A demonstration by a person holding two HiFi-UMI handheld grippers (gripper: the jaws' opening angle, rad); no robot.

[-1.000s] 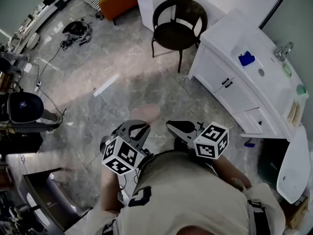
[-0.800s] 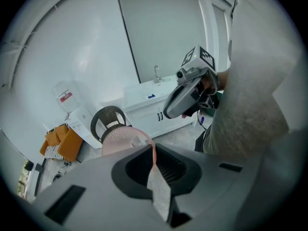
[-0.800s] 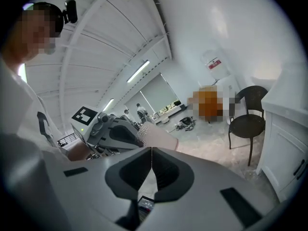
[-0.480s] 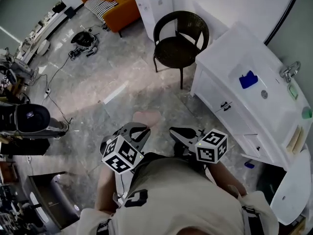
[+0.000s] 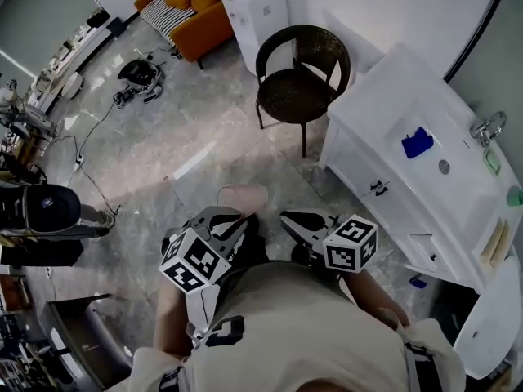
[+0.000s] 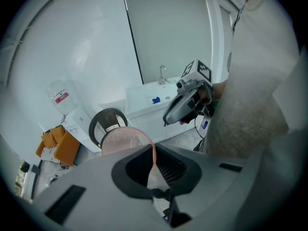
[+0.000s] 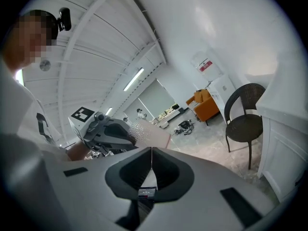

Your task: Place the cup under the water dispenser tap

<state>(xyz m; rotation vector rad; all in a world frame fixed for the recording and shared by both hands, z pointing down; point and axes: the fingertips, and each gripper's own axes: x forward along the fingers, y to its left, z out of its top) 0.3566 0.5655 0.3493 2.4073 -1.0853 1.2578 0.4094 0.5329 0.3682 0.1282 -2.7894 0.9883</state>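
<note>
Over the floor [image 5: 155,145], left gripper [image 6: 153,149] jaws pinch the pink cup [image 6: 122,139]; right gripper [image 7: 151,148] jaws press together.

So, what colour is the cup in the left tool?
The cup is translucent pink, clearest in left gripper view.

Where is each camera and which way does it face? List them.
Head view: on the head, steeply down at floor and chair; shirt, left gripper, right gripper show.
Left gripper view: on left gripper, along jaws pinching the cup, toward sink cabinet; shirt shows.
Right gripper view: on right gripper, along shut jaws toward sofa; shirt shows.
Shared: all show chair and cup.
</note>
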